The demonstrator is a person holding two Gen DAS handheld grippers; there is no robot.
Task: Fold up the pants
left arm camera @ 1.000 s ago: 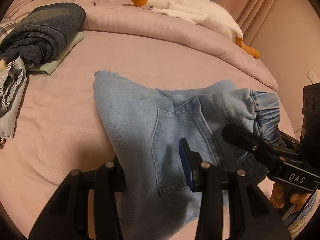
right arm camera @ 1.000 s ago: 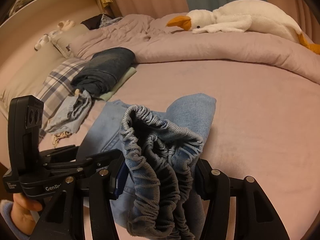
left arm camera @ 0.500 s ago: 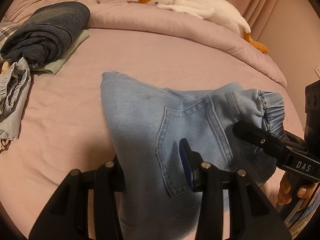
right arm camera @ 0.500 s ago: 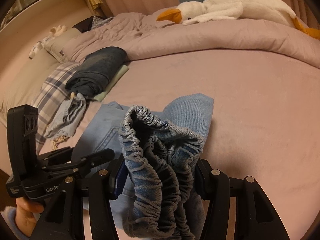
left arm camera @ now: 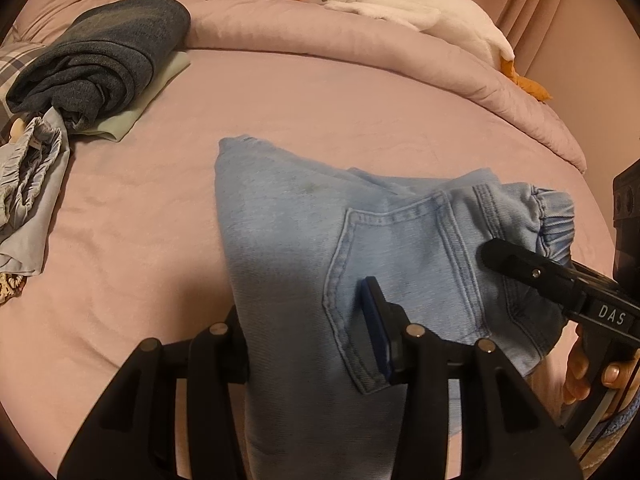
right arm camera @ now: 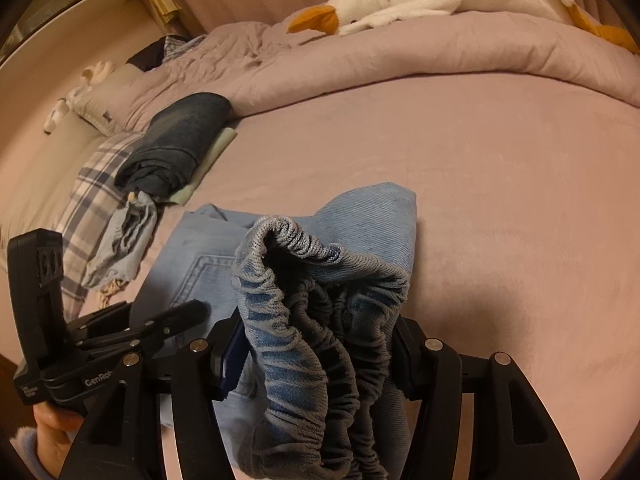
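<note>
Light blue jeans (left arm camera: 304, 236) lie partly folded on the pink bed sheet (left arm camera: 120, 240), back pocket up. My left gripper (left arm camera: 308, 344) is shut on the jeans near the pocket's lower edge. The elastic waistband (right arm camera: 320, 320) bunches up between the jaws of my right gripper (right arm camera: 320, 360), which is shut on it. The right gripper also shows in the left wrist view (left arm camera: 520, 264), at the waistband end. The left gripper shows in the right wrist view (right arm camera: 168, 320), at the pocket side.
A folded dark blue garment (left arm camera: 96, 56) on a pale green one lies at the far left, with a crumpled light blue garment (left arm camera: 28, 172) beside it. A white plush goose (left arm camera: 392, 4) lies on the rolled pink duvet (left arm camera: 360, 52) at the back. A plaid pillow (right arm camera: 88, 204) is at left.
Both grippers have carried the held waistband end forward over the jeans toward the far fold; the jeans and bedding sit lower and closer in both views. Both grips are unchanged.
</note>
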